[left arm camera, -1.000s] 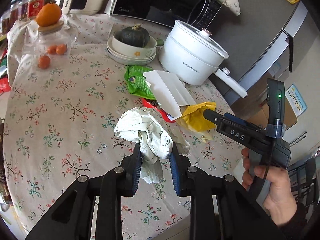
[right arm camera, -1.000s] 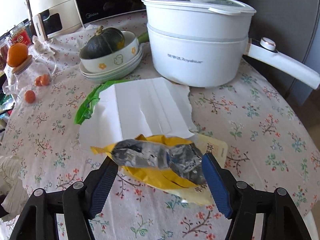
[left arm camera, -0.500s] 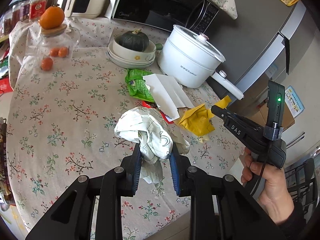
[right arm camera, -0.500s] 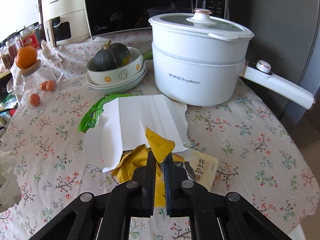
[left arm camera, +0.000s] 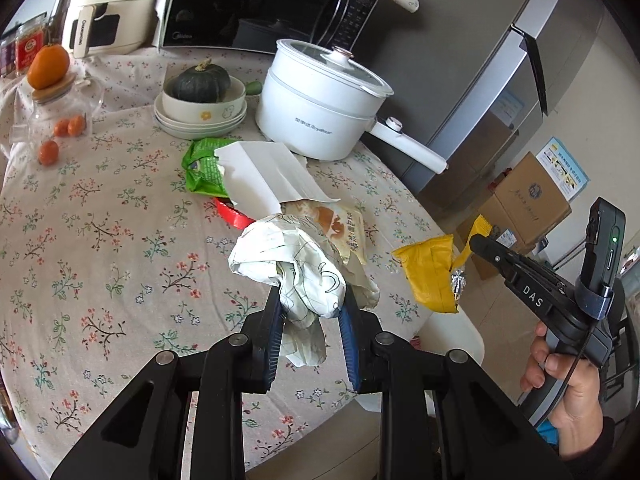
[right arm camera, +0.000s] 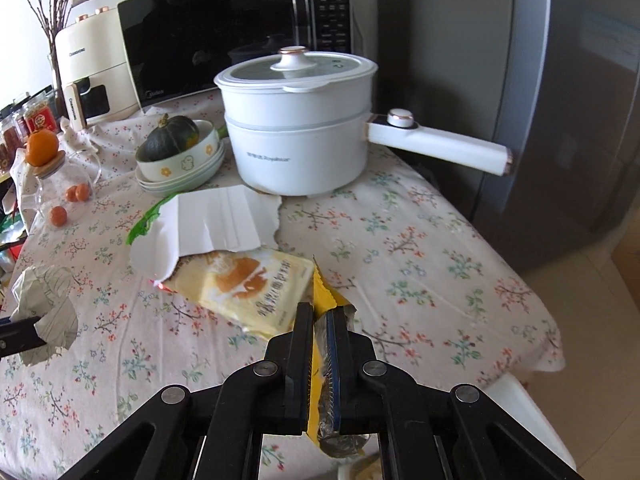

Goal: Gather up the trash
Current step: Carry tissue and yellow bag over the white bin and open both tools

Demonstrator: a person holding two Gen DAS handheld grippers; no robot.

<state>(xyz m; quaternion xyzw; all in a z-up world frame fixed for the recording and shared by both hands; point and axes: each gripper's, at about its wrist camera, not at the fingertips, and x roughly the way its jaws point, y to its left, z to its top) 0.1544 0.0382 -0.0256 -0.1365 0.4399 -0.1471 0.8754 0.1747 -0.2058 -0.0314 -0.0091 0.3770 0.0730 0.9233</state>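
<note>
My left gripper [left arm camera: 310, 304] is shut on a crumpled white paper wad [left arm camera: 292, 264], held above the floral tablecloth [left arm camera: 100, 240]. My right gripper [right arm camera: 319, 314] is shut on a yellow snack wrapper [right arm camera: 326, 300] with a silver lining; the wrapper [left arm camera: 430, 276] hangs off the table's right edge from the right gripper [left arm camera: 474, 242]. On the table lie a torn white paper sheet [right arm camera: 216, 228], a green wrapper [left arm camera: 202, 170], a red scrap [left arm camera: 232, 214] and a pale yellow food packet [right arm camera: 248, 284]. The paper wad [right arm camera: 44, 300] shows at the right wrist view's left edge.
A white electric pot [right arm camera: 300, 136] with a long handle stands behind the trash. Stacked bowls hold a dark squash [left arm camera: 202, 82]. A glass jar topped by an orange [left arm camera: 48, 66], a microwave [right arm camera: 224, 36], a grey fridge [right arm camera: 520, 100] and cardboard boxes [left arm camera: 528, 196] surround the table.
The right gripper closed on the yellow wrapper and lifted it back off the table edge, uncovering the pale yellow packet. The left gripper rose a little with the paper wad.
</note>
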